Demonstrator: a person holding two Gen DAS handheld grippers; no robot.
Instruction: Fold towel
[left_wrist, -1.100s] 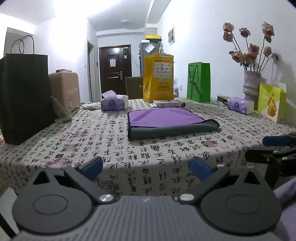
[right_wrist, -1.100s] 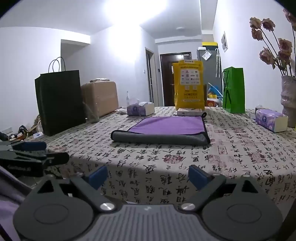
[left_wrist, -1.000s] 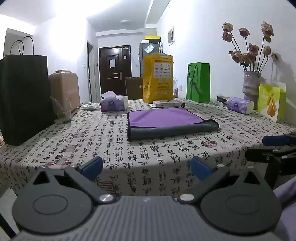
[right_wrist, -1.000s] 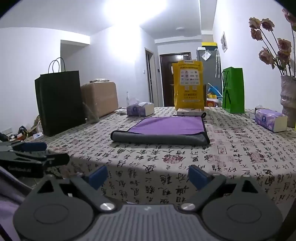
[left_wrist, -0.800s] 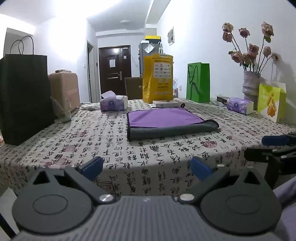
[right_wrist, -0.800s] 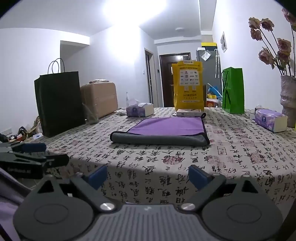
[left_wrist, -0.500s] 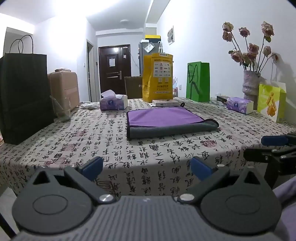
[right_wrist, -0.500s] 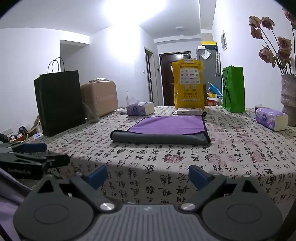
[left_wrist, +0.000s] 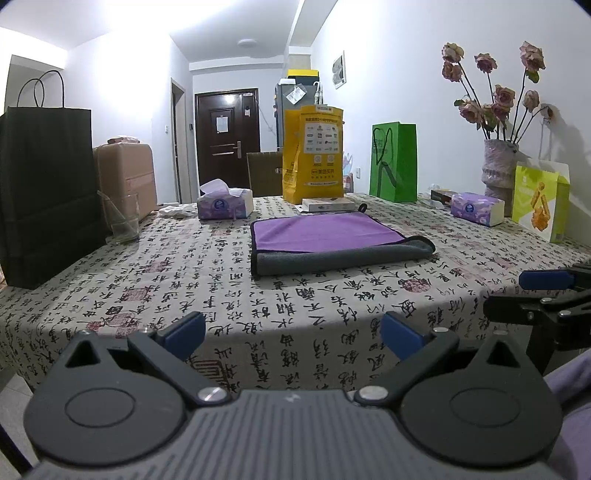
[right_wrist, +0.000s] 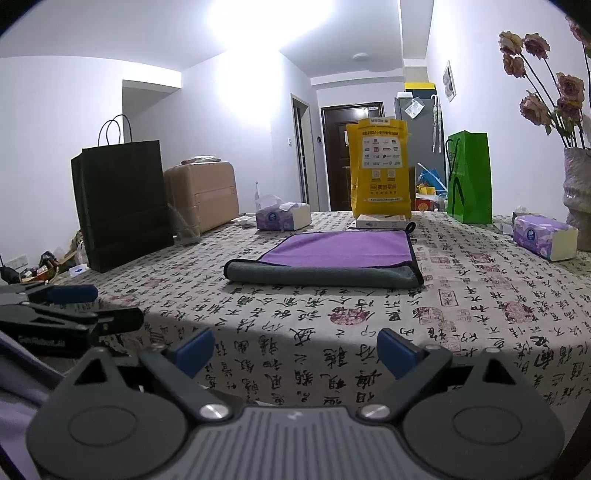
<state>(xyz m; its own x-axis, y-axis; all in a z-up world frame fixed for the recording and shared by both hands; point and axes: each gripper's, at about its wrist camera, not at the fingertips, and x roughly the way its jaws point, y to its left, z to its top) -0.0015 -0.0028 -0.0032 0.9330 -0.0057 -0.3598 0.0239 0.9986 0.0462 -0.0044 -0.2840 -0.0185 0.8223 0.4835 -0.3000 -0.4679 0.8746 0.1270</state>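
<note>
We see a towel (left_wrist: 332, 240) of soft, napped cloth, purple on top and grey at the rolled edge, lying on a matt printed tablecloth (left_wrist: 221, 288). The black bag (left_wrist: 44, 184) looks like matt paper, while the green bag (left_wrist: 394, 162) and yellow bag (left_wrist: 313, 151) have a slight sheen. Our left gripper (left_wrist: 291, 334) and right gripper (right_wrist: 295, 350) are matt black plastic with blue pads (left_wrist: 184, 330), shiny metal screws (left_wrist: 208, 394) and a ribbed grey housing (right_wrist: 295, 443); the vase (left_wrist: 498, 166) looks rough.

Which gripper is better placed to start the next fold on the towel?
Neither clearly. Left gripper and right gripper are both open, short of the table edge, facing the towel; the left fits its left corner, the right its right.
</note>
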